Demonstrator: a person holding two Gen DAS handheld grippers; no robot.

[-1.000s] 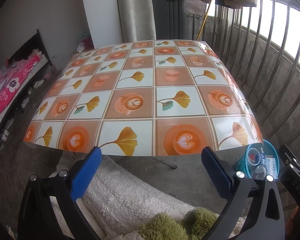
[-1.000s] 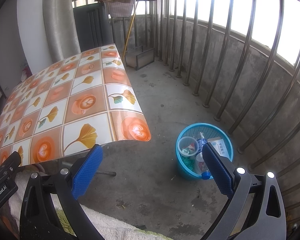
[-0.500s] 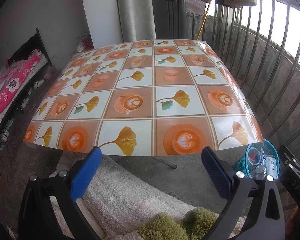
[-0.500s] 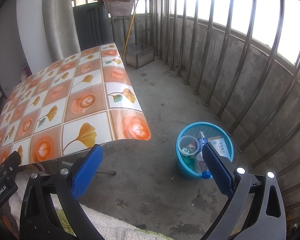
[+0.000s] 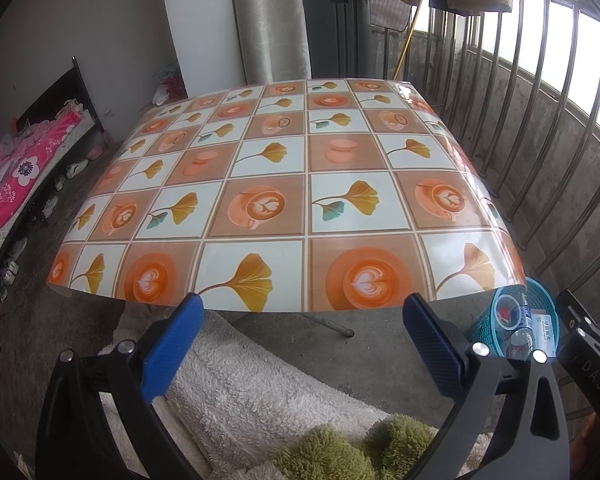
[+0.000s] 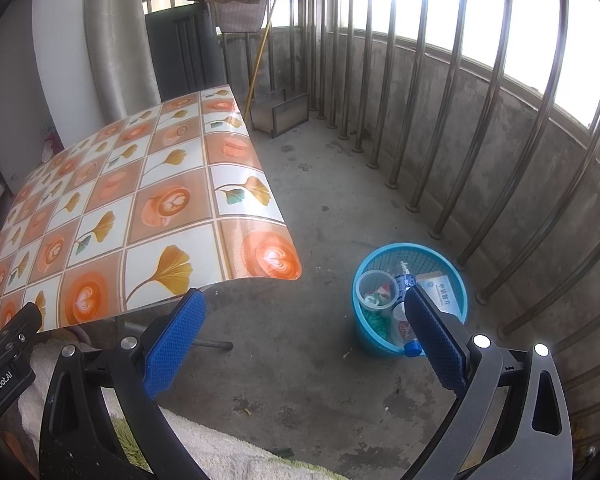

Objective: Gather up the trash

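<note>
Faintly, "GenRobot.AI" marks the left hand-held gripper [image 6: 8,364] beside the table [image 6: 112,216].

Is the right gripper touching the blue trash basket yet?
Apart. The right wrist view shows the right gripper open and empty, held above bare concrete floor; the blue trash basket stands on the floor beyond, merely overlapped by one finger.

Left hand-held gripper [image 5: 298,312] sits low in frame, blue pads spread wide; right hand-held gripper [image 6: 302,308] likewise gapes, nothing between.
</note>
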